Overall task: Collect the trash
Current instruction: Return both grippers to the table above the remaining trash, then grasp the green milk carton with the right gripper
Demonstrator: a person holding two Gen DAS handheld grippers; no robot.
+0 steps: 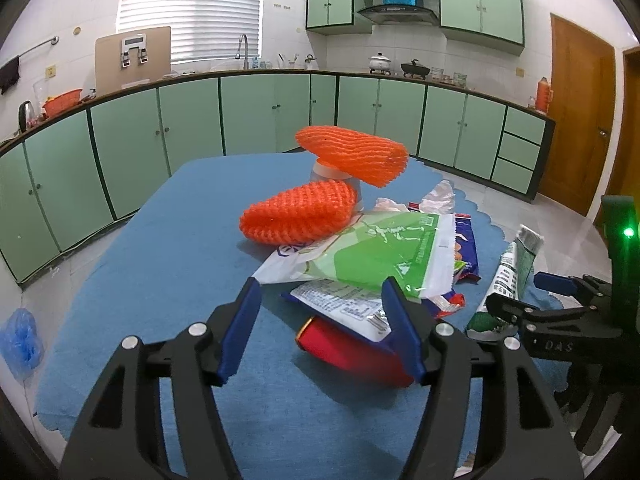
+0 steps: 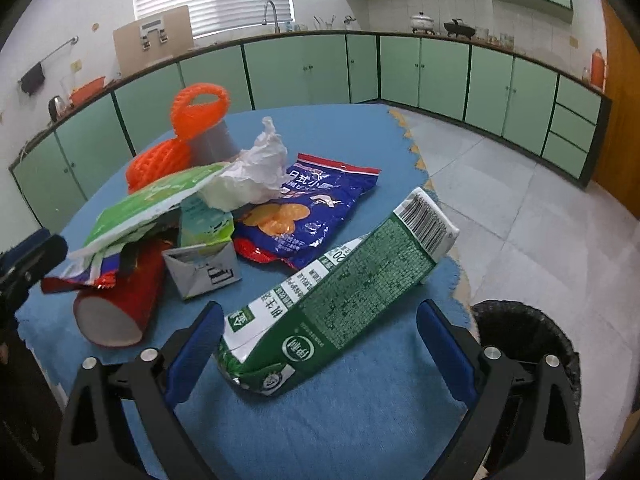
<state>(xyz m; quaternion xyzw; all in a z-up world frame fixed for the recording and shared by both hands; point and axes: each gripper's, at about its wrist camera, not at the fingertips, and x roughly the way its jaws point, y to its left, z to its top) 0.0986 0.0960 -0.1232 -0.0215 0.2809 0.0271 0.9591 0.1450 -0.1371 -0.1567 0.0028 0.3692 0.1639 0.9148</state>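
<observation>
1. Green kitchen cabinets curve across the back of the left wrist view, and a blue cloth covers the table through the middle of the frame. The left gripper sits at lower centre with its blue fingers spread apart and nothing between them. Just beyond its tips lies a red cup on its side, under a heap of wrappers topped by a green bag. Two orange foam nets sit higher up, the upper one resting on a grey cup. At the right edge the right gripper shows beside a green carton.

2. In the right wrist view, the right gripper fills the bottom, its jaws released and wide. The green carton lies tilted between the fingers; I cannot tell whether either pad touches it. At centre left sit a blue snack bag, a crumpled white tissue, a small grey box and the red cup.

3. A black bin stands at lower right, off the table edge; its contents are hidden. The whole pile remains on the cloth, so collecting looks barely begun. The carton seems the likely first pick.
</observation>
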